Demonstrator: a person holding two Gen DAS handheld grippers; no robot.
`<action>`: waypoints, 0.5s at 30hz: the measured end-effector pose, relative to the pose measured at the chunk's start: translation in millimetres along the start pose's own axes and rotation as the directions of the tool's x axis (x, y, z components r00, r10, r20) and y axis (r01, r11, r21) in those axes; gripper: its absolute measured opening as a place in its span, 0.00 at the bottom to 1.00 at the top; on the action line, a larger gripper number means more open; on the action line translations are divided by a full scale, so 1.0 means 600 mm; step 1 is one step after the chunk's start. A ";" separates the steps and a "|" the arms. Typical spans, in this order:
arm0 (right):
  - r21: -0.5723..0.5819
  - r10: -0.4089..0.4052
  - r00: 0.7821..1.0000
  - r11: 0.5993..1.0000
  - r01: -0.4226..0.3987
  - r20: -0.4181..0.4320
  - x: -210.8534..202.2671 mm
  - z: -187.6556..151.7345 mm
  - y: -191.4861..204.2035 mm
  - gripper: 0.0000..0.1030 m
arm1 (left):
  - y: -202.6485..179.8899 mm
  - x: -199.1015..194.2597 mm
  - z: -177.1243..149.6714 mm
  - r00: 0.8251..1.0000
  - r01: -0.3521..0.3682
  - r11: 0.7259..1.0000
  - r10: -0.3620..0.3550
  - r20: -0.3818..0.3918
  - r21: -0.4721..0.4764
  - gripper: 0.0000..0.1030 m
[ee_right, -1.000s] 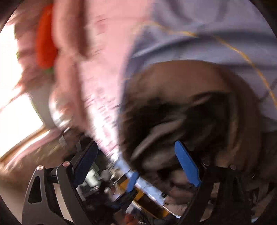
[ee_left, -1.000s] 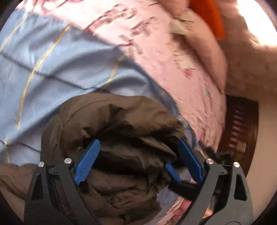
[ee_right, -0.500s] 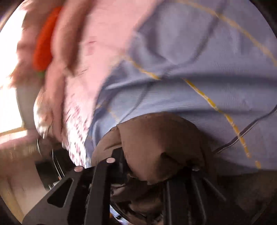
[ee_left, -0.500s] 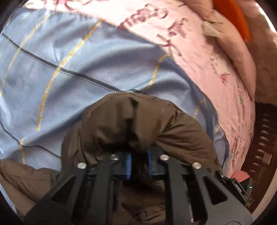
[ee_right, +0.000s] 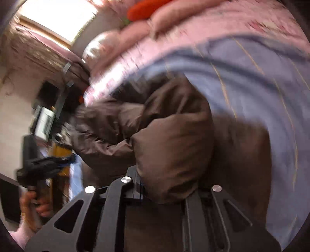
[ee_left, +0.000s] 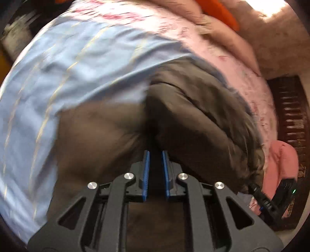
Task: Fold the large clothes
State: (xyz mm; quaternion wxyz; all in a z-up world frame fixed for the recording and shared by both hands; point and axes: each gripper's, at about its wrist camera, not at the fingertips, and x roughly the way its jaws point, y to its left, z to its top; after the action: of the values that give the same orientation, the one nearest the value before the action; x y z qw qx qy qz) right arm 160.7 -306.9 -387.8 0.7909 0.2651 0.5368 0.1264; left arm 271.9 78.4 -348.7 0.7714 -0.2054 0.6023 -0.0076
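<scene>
A puffy brown jacket (ee_left: 193, 120) lies bunched on a pale blue sheet (ee_left: 77, 67). In the left wrist view my left gripper (ee_left: 155, 160) is shut on a fold of it, with dark fabric pinched between the blue pads (ee_left: 145, 170). In the right wrist view my right gripper (ee_right: 164, 186) is shut on another padded part of the jacket (ee_right: 170, 147), which bulges over the fingers and hides their tips. The left gripper (ee_right: 46, 164) also shows there at the far left, with a hand (ee_right: 33, 203) holding it. Both views are blurred by motion.
The blue sheet has thin yellow stripes and covers a bed with a pink printed quilt (ee_left: 222, 50). An orange object (ee_right: 147, 7) lies among pink pillows. Dark wooden furniture (ee_left: 290, 116) stands beside the bed. A bright window (ee_right: 54, 17) is at the back.
Both grippers went from wide open around the jacket to shut on its fabric. They then rose and swept across the bed with it, and the right one rolled.
</scene>
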 end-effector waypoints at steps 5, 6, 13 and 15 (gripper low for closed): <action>-0.057 -0.138 0.990 0.989 0.135 -0.033 0.023 -0.102 -0.006 0.14 | -0.021 -0.081 -0.052 0.985 -0.045 0.997 0.034 0.167 0.066 0.24; -0.052 -0.152 0.988 0.987 0.151 -0.034 0.025 -0.112 -0.010 0.14 | -0.035 -0.092 -0.052 0.980 -0.022 0.996 0.005 0.200 0.081 0.26; -0.092 -0.219 0.975 0.972 0.215 -0.030 0.016 -0.123 -0.006 0.16 | -0.141 -0.010 -0.052 0.977 -0.126 0.950 0.069 0.200 0.286 0.13; -0.079 -0.230 0.973 0.971 0.227 -0.022 0.003 -0.119 -0.003 0.22 | -0.137 0.055 -0.057 0.980 -0.191 0.931 0.162 0.115 0.310 0.12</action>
State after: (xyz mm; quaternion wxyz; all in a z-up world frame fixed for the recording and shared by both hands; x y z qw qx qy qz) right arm 95.8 -287.3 -410.8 0.8012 0.1693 0.5709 0.0589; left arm 268.5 -15.8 -358.8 0.8177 -0.0229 0.5746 -0.0268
